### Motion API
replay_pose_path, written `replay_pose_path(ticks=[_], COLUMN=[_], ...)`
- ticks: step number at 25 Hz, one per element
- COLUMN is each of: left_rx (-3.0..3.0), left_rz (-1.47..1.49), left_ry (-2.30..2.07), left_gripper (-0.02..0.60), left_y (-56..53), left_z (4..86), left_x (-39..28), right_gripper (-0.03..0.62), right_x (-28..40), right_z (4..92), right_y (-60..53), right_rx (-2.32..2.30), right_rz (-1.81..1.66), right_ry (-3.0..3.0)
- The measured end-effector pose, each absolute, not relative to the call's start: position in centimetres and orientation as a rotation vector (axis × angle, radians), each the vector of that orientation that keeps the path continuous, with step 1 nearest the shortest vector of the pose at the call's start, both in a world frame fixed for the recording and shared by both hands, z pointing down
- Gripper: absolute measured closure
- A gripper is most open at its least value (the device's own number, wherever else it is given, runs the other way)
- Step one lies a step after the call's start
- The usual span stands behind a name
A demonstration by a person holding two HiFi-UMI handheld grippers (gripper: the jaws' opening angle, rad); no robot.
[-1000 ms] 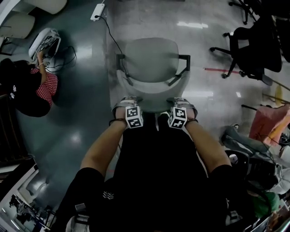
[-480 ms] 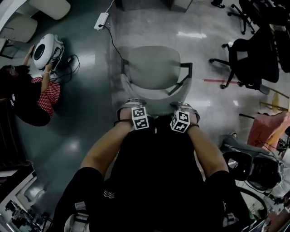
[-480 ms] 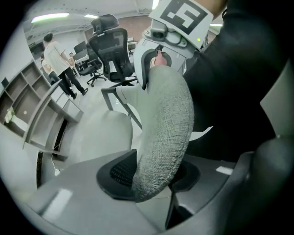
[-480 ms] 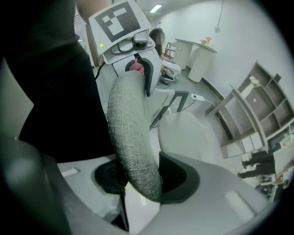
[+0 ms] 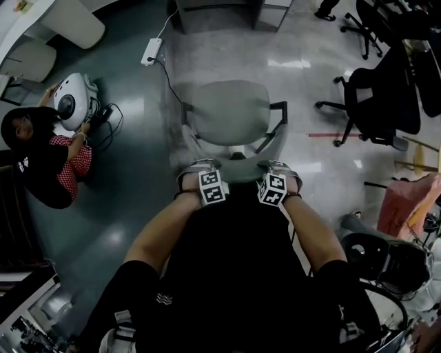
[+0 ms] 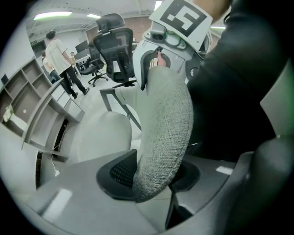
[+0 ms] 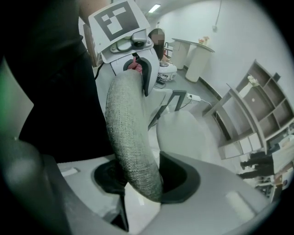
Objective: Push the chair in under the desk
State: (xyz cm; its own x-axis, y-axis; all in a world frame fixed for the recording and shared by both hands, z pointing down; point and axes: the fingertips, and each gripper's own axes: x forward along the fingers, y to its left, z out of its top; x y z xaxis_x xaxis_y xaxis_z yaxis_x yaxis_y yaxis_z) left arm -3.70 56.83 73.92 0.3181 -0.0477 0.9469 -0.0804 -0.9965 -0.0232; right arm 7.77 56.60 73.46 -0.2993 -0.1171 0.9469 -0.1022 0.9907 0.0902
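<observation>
A grey fabric chair [image 5: 231, 110] with black armrests stands on the glossy floor right in front of me, its seat facing away. The grey base of the desk [image 5: 220, 8] shows at the top edge of the head view, a short way beyond the seat. My left gripper [image 5: 201, 167] is shut on the top rim of the chair back [image 6: 165, 119], with the rim pinched between both pads [image 6: 120, 172]. My right gripper [image 5: 277, 167] grips the same rim [image 7: 126, 124] further right, its pads [image 7: 177, 176] pressing on either side.
A person in a red checked top [image 5: 48, 148] sits on the floor at the left beside a round white device [image 5: 69, 103]. A white power strip [image 5: 151, 49] with a cable lies near the desk. Black office chairs [image 5: 379, 89] stand at the right.
The chair has rolled forward toward the desk, and both grippers have gone with it, still clamped on its back. The desk base has come into view at the top.
</observation>
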Motion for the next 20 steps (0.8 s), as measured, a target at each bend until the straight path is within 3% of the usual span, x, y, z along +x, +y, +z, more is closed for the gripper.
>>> replay_pose_path(ticks=[20], left_rx=[2.476], left_rz=[1.82], left_ry=[-0.099], left_gripper=[0.422], left_y=[41.0], left_z=[73.9], left_x=[-5.0], right_gripper=[0.421], right_x=[6.5], right_z=[73.3], right_y=[40.9], right_rx=[0.125], right_rz=[0.055], right_ry=[-1.884])
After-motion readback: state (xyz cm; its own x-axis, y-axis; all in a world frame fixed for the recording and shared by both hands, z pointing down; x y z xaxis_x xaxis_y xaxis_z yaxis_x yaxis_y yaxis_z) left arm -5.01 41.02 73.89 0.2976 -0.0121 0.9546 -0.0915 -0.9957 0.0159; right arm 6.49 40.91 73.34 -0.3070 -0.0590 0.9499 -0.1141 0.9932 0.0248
